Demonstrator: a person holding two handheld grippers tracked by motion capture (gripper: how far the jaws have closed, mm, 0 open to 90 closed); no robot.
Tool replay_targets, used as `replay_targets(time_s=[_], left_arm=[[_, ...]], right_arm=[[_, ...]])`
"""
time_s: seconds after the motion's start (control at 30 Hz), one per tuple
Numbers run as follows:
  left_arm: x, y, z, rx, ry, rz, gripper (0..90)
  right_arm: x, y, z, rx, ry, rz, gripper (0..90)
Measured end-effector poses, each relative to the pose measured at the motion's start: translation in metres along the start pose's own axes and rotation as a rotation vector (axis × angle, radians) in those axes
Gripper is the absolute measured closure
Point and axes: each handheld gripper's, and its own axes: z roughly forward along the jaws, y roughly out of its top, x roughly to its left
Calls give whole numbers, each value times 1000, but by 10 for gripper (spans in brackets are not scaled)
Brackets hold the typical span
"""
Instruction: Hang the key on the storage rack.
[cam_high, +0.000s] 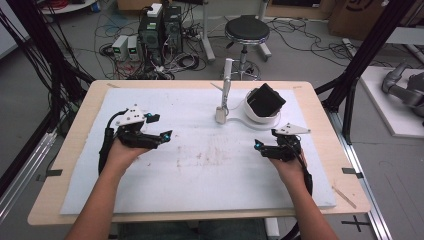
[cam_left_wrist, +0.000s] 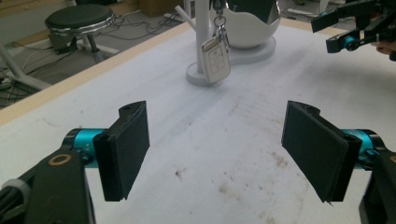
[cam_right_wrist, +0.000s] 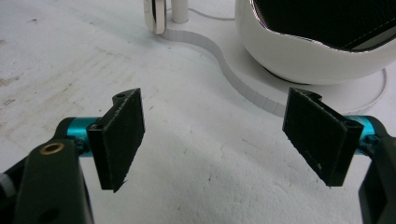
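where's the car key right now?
High view: car key hangs from the white stand at the table's far centre, just left of the white egg-shaped holder.

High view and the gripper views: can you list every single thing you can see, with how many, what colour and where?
Table: one, pale wood, under everything.
Mat: one, white and stained, covering the table.
Stand: one, white post on a white base, far middle of the mat.
Key fob: one, silver-white, hanging from the stand.
Bowl: one, white with a black inside, right of the stand on the same base.
Stool: one, black seat, on the floor beyond the table.
Computers: two, dark towers, on the floor at far left.
Left gripper: one, black, open, left side of the mat.
Right gripper: one, black, open, right side, near the bowl.
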Motion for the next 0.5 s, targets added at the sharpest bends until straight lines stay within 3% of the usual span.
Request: replay_targets(time_s=[0.3,0.5], left_arm=[[3,-26,-20,16,21,-29,208],[9,-32,-24,19,33,-49,192]], right_arm=[[-1,0,1,-2,6,0,212],[-1,-1,3,11,15,-6,212]])
